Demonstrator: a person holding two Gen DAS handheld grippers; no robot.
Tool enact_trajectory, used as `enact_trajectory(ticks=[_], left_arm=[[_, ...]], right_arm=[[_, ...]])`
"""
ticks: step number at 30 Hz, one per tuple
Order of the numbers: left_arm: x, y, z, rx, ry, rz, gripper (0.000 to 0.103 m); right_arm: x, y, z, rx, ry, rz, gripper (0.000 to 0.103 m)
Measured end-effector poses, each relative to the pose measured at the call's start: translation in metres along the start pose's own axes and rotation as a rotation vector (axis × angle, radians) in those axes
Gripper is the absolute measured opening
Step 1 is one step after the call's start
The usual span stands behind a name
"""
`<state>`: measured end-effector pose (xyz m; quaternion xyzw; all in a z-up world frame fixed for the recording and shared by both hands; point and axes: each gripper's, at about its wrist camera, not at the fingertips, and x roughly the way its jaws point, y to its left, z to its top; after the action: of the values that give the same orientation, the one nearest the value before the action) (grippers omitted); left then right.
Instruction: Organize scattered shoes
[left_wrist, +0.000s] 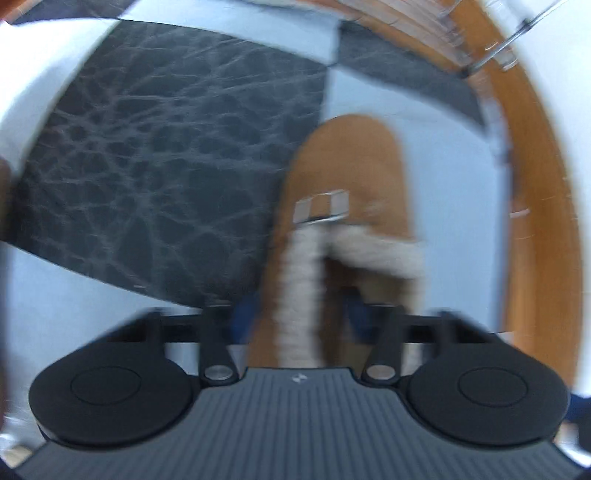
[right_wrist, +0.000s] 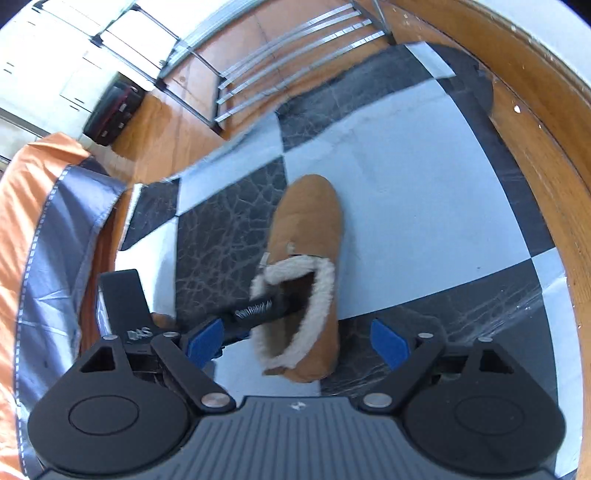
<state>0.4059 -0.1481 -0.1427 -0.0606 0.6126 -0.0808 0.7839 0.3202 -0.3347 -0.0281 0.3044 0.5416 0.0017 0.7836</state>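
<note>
Suede, fleece and cracked-leather flooring

The tan slipper (right_wrist: 310, 229) looked matt suede with a fluffy cream fleece collar; the checkered mat (right_wrist: 406, 177) had glossy crackled black squares, and the rack (right_wrist: 280, 62) showed shiny metal bars over polished wood floor (right_wrist: 546, 192).

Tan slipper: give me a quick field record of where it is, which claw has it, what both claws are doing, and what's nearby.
object: tan suede slipper with cream fleece lining, toe pointing away from both cameras
left claw: shut on the slipper's fleece collar, one finger inside the opening
right claw: open, empty, above the slipper's heel
surface: black-and-pale-blue checkered floor mat
lifted or resting: cannot tell
nearby: metal-bar rack on the wooden floor beyond the mat
</note>
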Motion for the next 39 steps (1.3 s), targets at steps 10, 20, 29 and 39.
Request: enact_trajectory(ticks=[10,20,29,39], left_arm=[[-0.056,0.077,-0.030,-0.288,-0.107,0.024,0.008],[-0.062,0.185,-0.061,-0.483,0.139,-0.049,0.057],[-0.146,0.197,-0.086,-0.476,0.163,-0.312,0.064],[-0.173,0.192,-0.109,-0.250,0.005,-0.166,0.063]], right_arm=[[0.022,-0.004,-0.007,-0.026,0.049,-0.065,0.088],[0.046,0.063,-0.043,-0.218,0.121,-0.085,0.090],[0.079,0.138,-0.084,-0.646,0.184,-0.175,0.090],[0.106,0.193,-0.124,-1.099,0.016,-0.195,0.086]])
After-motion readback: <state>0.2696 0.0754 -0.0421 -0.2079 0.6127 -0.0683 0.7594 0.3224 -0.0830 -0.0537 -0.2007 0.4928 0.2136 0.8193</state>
